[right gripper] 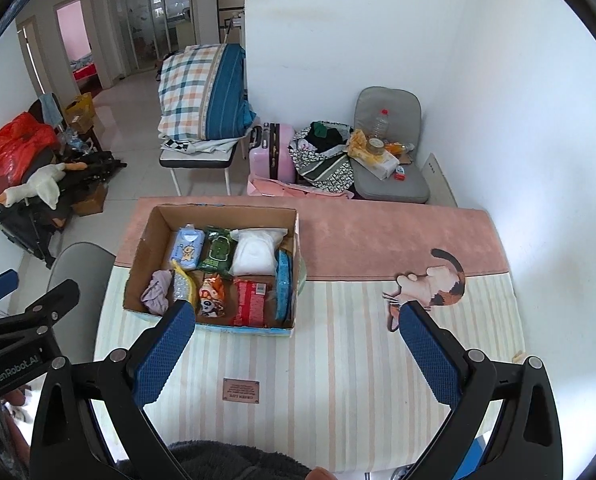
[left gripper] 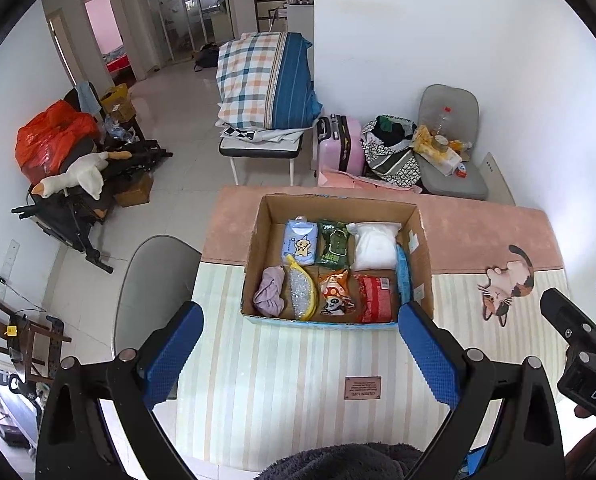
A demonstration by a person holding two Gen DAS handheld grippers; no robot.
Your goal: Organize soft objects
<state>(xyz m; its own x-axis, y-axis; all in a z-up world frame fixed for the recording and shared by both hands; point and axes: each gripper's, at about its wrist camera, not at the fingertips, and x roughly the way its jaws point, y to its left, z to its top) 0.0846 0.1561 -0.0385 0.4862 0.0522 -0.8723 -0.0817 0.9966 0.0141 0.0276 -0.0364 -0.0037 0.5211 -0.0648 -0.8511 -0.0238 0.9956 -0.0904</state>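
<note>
A cardboard box (left gripper: 419, 240) (right gripper: 138, 256) stands on a table covered with a striped and pink mat (left gripper: 282, 372) (right gripper: 345, 360). Inside lie a blue wipes pack (left gripper: 301, 241), a green pack (left gripper: 332, 243), a white bag (left gripper: 374, 246), a lilac cloth (left gripper: 270, 291), a yellow-rimmed pouch (left gripper: 301, 294), a cartoon snack bag (left gripper: 335, 294), a red pack (left gripper: 377, 298) and a blue pack on edge (left gripper: 403, 276). My left gripper (left gripper: 299, 316) is open and empty, just in front of the box. My right gripper (right gripper: 298, 316) is open and empty, at the box's front right.
A cat picture (left gripper: 505, 284) (right gripper: 429, 284) is on the mat to the right. A grey chair (left gripper: 154, 280) stands left of the table. Behind are a bedding-laden cot (left gripper: 266, 88), pink suitcase (left gripper: 337, 144), a loaded grey chair (left gripper: 449, 148) and clutter (left gripper: 70, 160).
</note>
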